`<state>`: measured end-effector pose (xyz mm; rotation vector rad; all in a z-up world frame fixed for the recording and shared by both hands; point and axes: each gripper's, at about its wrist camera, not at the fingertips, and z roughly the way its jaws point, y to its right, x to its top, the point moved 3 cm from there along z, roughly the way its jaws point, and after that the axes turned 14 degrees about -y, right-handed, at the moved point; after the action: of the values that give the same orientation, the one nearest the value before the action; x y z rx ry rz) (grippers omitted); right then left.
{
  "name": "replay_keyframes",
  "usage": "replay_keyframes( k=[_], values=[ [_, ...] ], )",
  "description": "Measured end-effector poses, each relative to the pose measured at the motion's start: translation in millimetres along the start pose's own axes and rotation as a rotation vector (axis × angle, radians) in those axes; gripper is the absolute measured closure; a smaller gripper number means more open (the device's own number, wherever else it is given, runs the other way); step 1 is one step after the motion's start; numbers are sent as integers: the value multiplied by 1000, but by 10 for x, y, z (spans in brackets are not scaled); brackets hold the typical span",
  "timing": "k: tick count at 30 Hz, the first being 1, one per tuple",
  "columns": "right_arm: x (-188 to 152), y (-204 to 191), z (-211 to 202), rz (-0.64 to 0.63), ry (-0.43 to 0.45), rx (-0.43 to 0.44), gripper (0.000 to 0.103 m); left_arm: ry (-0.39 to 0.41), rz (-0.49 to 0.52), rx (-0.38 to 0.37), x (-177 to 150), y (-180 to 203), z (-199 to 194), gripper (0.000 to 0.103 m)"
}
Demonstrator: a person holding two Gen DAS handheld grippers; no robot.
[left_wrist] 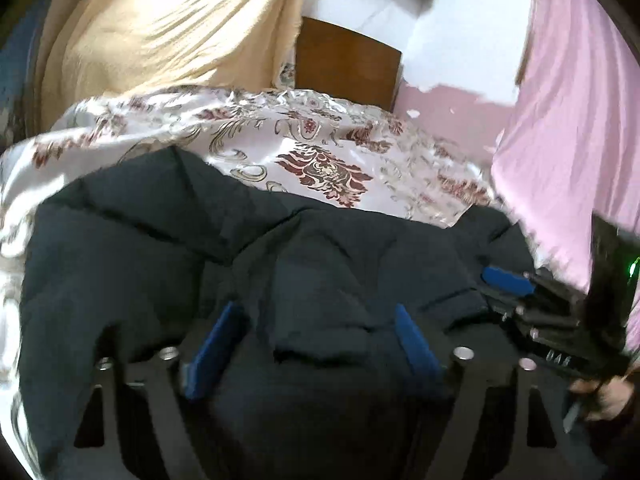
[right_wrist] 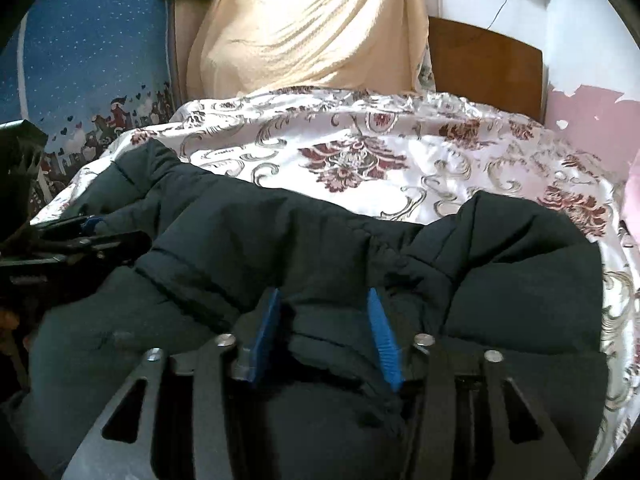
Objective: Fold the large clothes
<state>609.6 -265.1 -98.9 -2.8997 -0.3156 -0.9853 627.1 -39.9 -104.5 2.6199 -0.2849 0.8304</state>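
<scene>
A dark navy puffer jacket [left_wrist: 168, 248] lies bunched on a floral bedspread [left_wrist: 320, 148]; it also fills the right wrist view [right_wrist: 248, 236]. My left gripper [left_wrist: 316, 312] is open, its blue pads wide apart with jacket fabric bulging between them. My right gripper [right_wrist: 326, 300] stands with its blue pads apart around a fold of the jacket, and the pads touch the fabric on both sides. Each gripper shows in the other's view: the right gripper [left_wrist: 508, 280] at the jacket's right edge, the left gripper [right_wrist: 90, 224] at its left edge.
A cream cloth [right_wrist: 312, 32] hangs behind the bed. A brown wooden headboard [right_wrist: 484, 68] stands by a white and pink wall. A pink curtain [left_wrist: 572, 120] hangs at the right. A blue patterned sheet [right_wrist: 92, 64] is at the left.
</scene>
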Motion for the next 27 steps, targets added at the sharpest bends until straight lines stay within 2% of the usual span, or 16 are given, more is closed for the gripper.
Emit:
replay_keyframes(
  k=[1, 2, 3, 5, 9, 11, 12, 19, 27],
  values=[
    [-16, 6, -70, 4, 5, -1, 36, -9, -10, 7, -17, 15, -44, 17],
    [-41, 15, -155, 9, 11, 4, 28, -22, -15, 22, -42, 32, -85, 10],
    [-64, 29, -225, 16, 13, 10, 17, -30, -22, 68, -78, 62, -158, 9],
    [-132, 41, -375, 29, 0, 13, 17, -30, -33, 117, -133, 105, -286, 9],
    [-298, 28, -723, 40, 1, 15, 17, -47, -60, 114, -275, 188, -549, 8],
    [-391, 9, -918, 49, 3, 18, 14, -58, -46, 136, -386, 285, -720, 0],
    [-433, 1, -1004, 50, 7, 17, 10, -55, -40, 144, -428, 310, -786, 0],
    [-797, -107, -1728, 43, 51, -13, 3, -6, -34, 199, -791, 515, -1482, 0],
    [-1103, -113, -2491, 108, 126, -3, 2, 58, -61, 258, -1154, 807, -2186, 0]
  ],
)
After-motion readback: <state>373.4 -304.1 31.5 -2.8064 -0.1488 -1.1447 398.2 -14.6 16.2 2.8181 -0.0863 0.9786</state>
